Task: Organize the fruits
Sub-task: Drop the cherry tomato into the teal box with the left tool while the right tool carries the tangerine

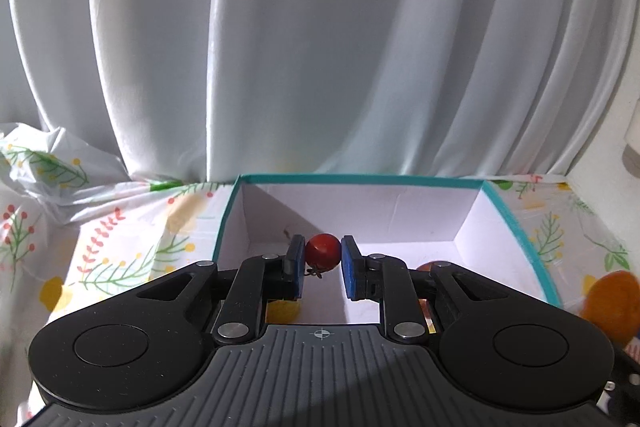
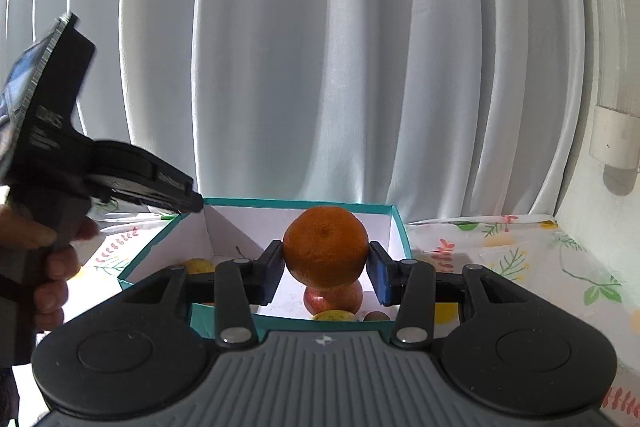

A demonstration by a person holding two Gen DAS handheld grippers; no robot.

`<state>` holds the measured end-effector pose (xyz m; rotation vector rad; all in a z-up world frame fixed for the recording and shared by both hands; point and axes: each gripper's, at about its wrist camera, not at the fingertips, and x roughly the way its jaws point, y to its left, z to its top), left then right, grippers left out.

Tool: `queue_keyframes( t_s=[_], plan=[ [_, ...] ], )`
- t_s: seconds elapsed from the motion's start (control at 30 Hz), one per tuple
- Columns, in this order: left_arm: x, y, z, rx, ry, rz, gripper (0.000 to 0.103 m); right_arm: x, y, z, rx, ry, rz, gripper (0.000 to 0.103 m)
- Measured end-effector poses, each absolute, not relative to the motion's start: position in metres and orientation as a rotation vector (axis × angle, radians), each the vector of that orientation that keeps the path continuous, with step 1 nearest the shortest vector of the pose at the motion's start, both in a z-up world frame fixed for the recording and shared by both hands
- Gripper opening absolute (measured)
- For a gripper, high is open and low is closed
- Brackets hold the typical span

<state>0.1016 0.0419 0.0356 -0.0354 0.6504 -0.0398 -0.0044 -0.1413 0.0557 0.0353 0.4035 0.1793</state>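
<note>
Right wrist view: right tongs (image 2: pixel 325 273) clamp the orange (image 2: pixel 325 247), left tongs (image 1: pixel 322 267) pinch a cherry tomato (image 1: pixel 323 251); lower both gently into the box (image 2: pixel 398 227) just ahead before releasing.

Small red tomato (image 1: pixel 322 251) & orange (image 2: pixel 325 247) both held above white, teal-rimmed box (image 2: pixel 298 204).

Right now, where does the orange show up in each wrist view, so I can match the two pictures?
Left wrist view: an orange shows only as a blur at the right edge, beside the teal-rimmed box; I cannot confirm it is the same fruit.
Right wrist view: the orange sits centre frame, clamped between the right gripper fingers above the box.
Shared landmark: the teal-rimmed box with white inner walls, in front of the white curtain.
</note>
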Motion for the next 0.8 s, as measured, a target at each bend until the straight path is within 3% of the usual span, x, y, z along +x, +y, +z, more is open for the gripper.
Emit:
queue_keyframes(
  t_s=[0.43,0.6,0.73,0.8],
  plan=[
    [0.13,0.032,-0.016,0.033,0.769,-0.007,0.024,0.003,-0.14,0.046,0.025,0.423,0.195,0.044],
    [0.124,0.03,-0.02,0.051,0.759,-0.021,0.057,0.008,-0.139,0.043,0.016,0.434,0.196,0.044],
    [0.098,0.038,-0.002,0.011,0.702,-0.014,0.06,0.013,-0.139,0.04,0.013,0.438,0.187,0.044],
    [0.077,0.046,0.011,-0.014,0.642,0.006,0.078,0.015,-0.138,0.039,0.01,0.441,0.182,0.044]
  ],
)
